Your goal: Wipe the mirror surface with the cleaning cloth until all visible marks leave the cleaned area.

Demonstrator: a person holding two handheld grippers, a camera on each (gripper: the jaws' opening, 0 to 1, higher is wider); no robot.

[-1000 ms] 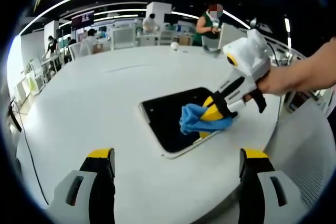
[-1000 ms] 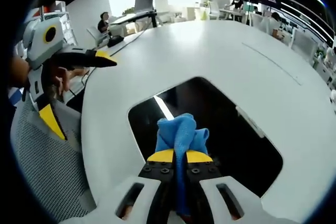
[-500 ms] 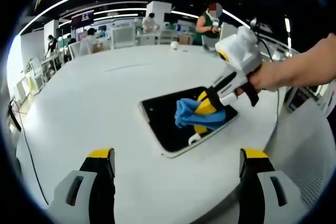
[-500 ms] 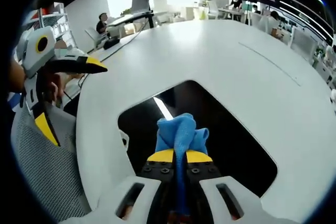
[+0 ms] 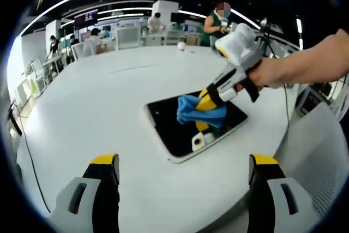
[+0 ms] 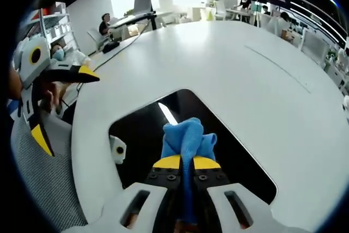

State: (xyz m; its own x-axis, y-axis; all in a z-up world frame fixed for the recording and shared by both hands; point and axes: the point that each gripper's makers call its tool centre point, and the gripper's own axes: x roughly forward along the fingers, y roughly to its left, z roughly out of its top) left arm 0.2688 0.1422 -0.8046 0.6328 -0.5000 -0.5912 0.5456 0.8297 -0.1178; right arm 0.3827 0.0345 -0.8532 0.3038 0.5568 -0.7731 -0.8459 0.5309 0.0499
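Note:
A dark mirror point(image 5: 172, 126) with a white rim lies flat on the round white table point(image 5: 98, 102). In the left gripper view my right gripper point(image 5: 203, 105), held by a hand from the right, presses a blue cleaning cloth point(image 5: 192, 110) onto the mirror's middle. The right gripper view shows the blue cloth point(image 6: 186, 139) pinched between the shut yellow-tipped jaws, resting on the mirror point(image 6: 234, 151). My left gripper point(image 5: 180, 162) hovers open above the near table edge, apart from the mirror. It also appears at the left as the left gripper point(image 6: 71, 72).
A grey mesh chair back point(image 6: 38, 178) stands beside the table edge. Desks, monitors and seated people point(image 5: 95, 39) fill the room behind. A small white ball point(image 5: 181, 48) sits at the table's far side. Bare white tabletop surrounds the mirror.
My right gripper has slid the cloth across the mirror, from its right edge towards the middle. The left gripper has held still.

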